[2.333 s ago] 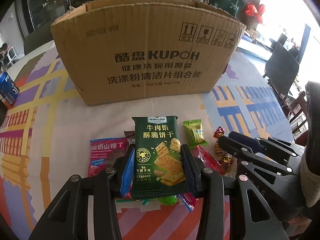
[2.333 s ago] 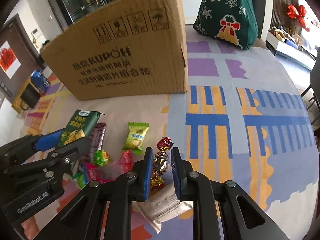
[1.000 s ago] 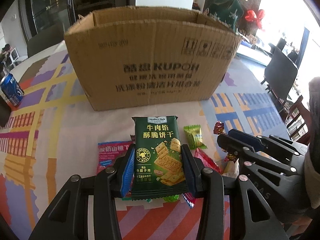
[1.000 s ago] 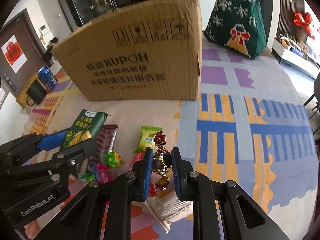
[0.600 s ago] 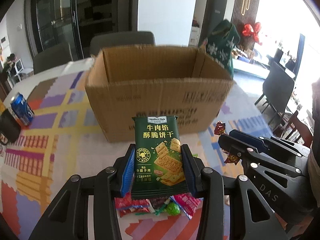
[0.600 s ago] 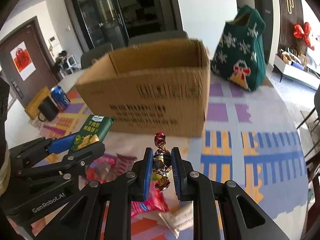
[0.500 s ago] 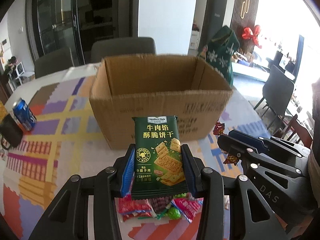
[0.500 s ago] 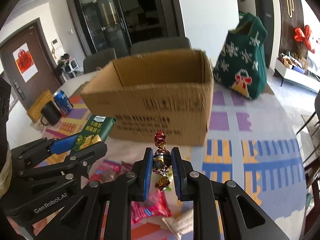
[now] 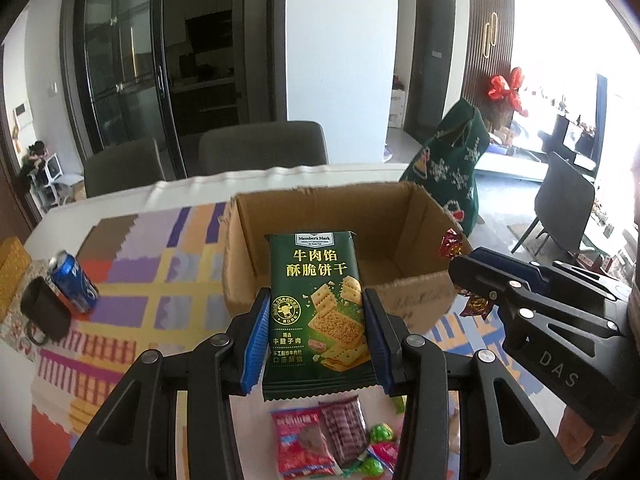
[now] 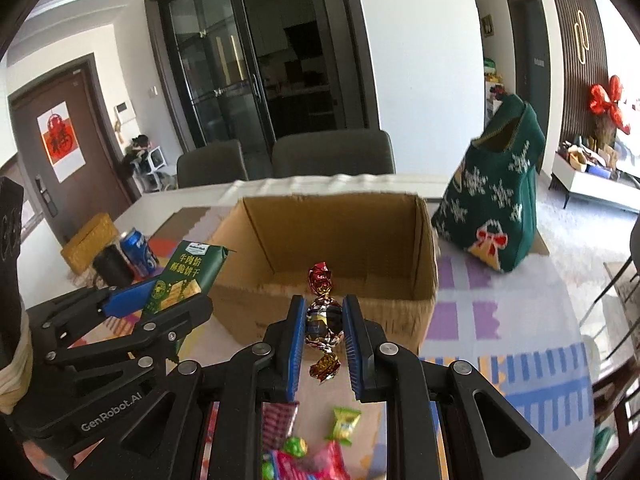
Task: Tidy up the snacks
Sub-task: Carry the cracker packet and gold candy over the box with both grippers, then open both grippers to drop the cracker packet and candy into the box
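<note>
left tongs (image 9: 316, 340) clamp cracker pack (image 9: 316, 300) (hiding box (image 9: 420, 216) floor); right tongs (image 10: 324, 340) pinch foil candy (image 10: 323, 322); loose snacks (image 9: 320, 436) seemingly cropped.

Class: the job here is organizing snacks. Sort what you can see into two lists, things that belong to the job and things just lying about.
Job: cracker pack, foil candy, box, loose sweets.

Lying about: soda can, mug, green bag, chairs.
</note>
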`<control>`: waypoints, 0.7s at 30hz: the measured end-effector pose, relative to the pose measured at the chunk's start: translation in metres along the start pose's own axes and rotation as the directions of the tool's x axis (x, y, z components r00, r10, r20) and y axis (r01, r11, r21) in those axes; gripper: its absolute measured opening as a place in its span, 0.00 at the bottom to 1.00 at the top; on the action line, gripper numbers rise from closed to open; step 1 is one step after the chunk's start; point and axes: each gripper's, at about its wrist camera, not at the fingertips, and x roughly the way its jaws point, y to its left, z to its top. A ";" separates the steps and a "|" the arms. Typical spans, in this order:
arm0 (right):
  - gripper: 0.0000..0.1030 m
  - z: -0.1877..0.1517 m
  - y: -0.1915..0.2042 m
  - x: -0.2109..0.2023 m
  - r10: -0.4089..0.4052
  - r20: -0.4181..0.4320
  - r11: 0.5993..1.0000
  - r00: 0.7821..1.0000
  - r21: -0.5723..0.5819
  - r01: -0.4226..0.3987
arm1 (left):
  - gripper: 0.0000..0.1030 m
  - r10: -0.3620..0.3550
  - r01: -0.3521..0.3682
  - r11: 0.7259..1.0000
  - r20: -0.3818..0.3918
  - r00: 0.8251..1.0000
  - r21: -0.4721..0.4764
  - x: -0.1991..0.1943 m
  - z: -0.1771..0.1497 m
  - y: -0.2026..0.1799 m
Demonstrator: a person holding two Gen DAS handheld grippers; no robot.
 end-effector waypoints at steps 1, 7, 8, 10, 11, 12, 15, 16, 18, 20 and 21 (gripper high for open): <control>0.20 0.004 0.000 0.001 0.000 0.004 1.000 1.000 0.000 0.000 | 0.42 -0.002 0.002 1.000 0.000 1.000 0.000 0.001 0.004 0.001; 0.20 0.022 0.001 0.011 0.000 0.006 1.000 1.000 -0.019 0.001 | 0.42 0.006 -0.006 1.000 -0.011 1.000 0.003 0.012 0.021 0.008; 0.20 0.025 0.001 0.014 -0.004 0.006 1.000 1.000 -0.022 0.004 | 0.42 0.004 -0.004 1.000 -0.014 1.000 0.005 0.014 0.023 0.009; 0.20 0.030 0.000 0.019 -0.011 0.002 1.000 1.000 -0.026 0.011 | 0.42 0.007 -0.007 1.000 -0.023 1.000 0.006 0.021 0.029 0.011; 0.20 0.032 0.000 0.021 -0.012 0.000 0.999 1.000 -0.029 0.012 | 0.42 0.008 -0.008 1.000 -0.025 1.000 0.006 0.024 0.030 0.011; 0.20 0.035 0.000 0.023 -0.015 -0.001 0.999 1.000 -0.033 0.015 | 0.42 0.007 -0.007 1.000 -0.030 1.000 0.004 0.027 0.033 0.012; 0.20 0.042 0.000 0.031 -0.021 -0.008 0.999 1.000 -0.039 0.021 | 0.42 0.004 -0.004 1.000 -0.042 0.999 -0.003 0.037 0.040 0.016; 0.20 0.045 -0.001 0.034 -0.022 -0.011 0.999 1.000 -0.039 0.022 | 0.42 0.005 -0.005 1.000 -0.044 0.999 -0.004 0.040 0.042 0.017; 0.20 0.050 -0.001 0.039 -0.027 -0.013 0.999 1.000 -0.042 0.026 | 0.43 0.014 -0.014 1.000 -0.047 0.999 -0.003 0.046 0.048 0.019; 0.20 0.054 -0.001 0.043 -0.033 -0.015 0.999 0.999 -0.044 0.032 | 0.46 0.032 -0.033 0.999 -0.048 0.998 -0.010 0.049 0.052 0.021; 0.20 0.056 -0.001 0.045 -0.038 -0.016 0.998 0.999 -0.045 0.037 | 0.55 0.048 -0.048 0.999 -0.047 0.998 -0.011 0.050 0.053 0.022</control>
